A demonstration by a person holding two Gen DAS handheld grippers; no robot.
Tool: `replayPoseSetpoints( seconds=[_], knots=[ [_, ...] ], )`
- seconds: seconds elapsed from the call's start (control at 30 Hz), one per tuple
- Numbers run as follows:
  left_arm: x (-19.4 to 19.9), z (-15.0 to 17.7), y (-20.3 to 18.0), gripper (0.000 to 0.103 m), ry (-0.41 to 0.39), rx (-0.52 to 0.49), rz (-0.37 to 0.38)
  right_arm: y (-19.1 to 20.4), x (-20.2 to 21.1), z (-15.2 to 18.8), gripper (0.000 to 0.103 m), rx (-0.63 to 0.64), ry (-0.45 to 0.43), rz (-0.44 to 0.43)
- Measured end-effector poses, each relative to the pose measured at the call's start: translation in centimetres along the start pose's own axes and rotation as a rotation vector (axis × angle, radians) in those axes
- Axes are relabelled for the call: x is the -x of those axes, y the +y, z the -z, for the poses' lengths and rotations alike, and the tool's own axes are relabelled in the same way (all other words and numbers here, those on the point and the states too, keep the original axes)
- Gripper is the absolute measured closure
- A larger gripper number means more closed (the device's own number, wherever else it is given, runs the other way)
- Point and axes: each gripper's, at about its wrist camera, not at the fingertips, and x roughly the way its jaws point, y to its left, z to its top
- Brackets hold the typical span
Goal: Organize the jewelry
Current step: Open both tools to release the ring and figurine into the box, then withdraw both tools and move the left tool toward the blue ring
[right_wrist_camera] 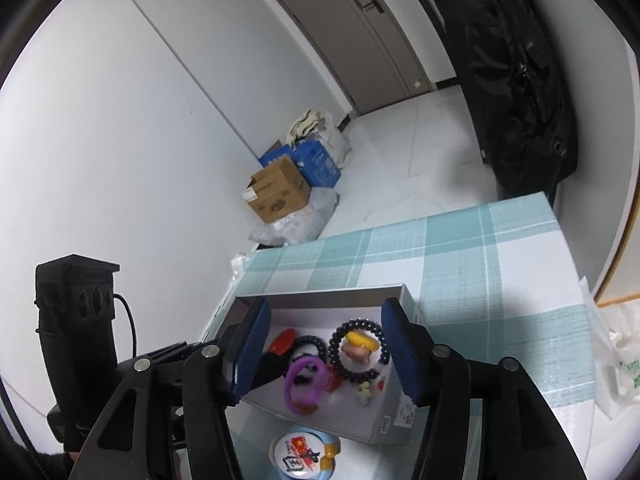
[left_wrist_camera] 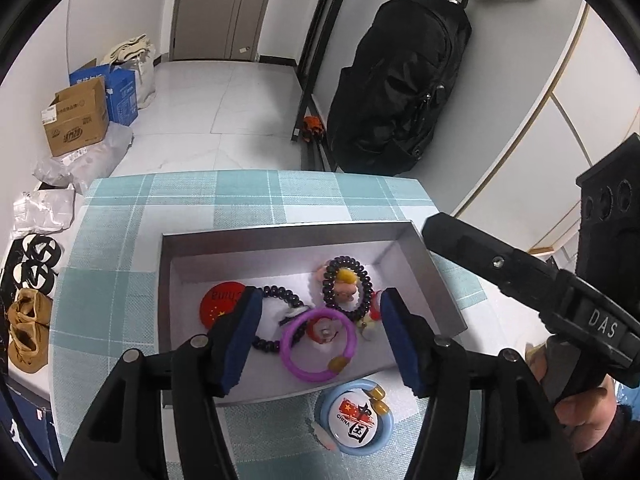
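A grey open box [left_wrist_camera: 280,236] [right_wrist_camera: 384,428] sits on the checked tablecloth. Inside lie a purple bracelet [left_wrist_camera: 294,364] [right_wrist_camera: 296,396], two dark bead bracelets [left_wrist_camera: 362,276] [right_wrist_camera: 340,360], a red badge [left_wrist_camera: 218,302] [right_wrist_camera: 280,340] and small charms. In front of the box a white China badge [left_wrist_camera: 354,418] [right_wrist_camera: 302,456] rests on a light blue ring [left_wrist_camera: 384,436]. My left gripper [left_wrist_camera: 320,340] is open and empty, above the box's near side. My right gripper [right_wrist_camera: 324,352] is open and empty, hovering over the box.
Table edges lie close at left and far side [left_wrist_camera: 240,176]. Cardboard boxes [left_wrist_camera: 76,120] and plastic bags sit on the floor at left. A black backpack [left_wrist_camera: 400,92] hangs beyond the table. A plastic bag [right_wrist_camera: 620,364] lies on the table's right.
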Motion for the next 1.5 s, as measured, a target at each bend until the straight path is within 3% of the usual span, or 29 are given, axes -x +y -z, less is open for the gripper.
replayPoseSetpoints(
  seconds=[0.73, 0.87, 1.07, 1.27, 1.5],
  knots=[
    [4.5, 2.9, 1.0, 0.046, -0.092, 0.037, -0.007, 0.8, 2.5, 2.5, 0.026, 0.060, -0.015, 0.082],
    [4.5, 4.0, 0.6, 0.046, -0.057, 0.025, 0.019, 0.8, 2.6, 3.0, 0.024, 0.059, -0.003, 0.093],
    [2.5, 5.7, -1.0, 0.046, 0.059, -0.029, 0.081, 0.5, 3.3, 3.6, 0.023, 0.039, -0.005, 0.107],
    [0.2, 6.3, -1.5, 0.046, 0.134, -0.045, 0.045, 0.5, 4.0, 4.3, 0.023, 0.035, -0.003, 0.117],
    [-1.0, 6.9, -2.7, 0.046, 0.149, -0.099, 0.000, 0.4, 4.8, 4.7, 0.022, 0.034, -0.001, 0.117]
  ],
)
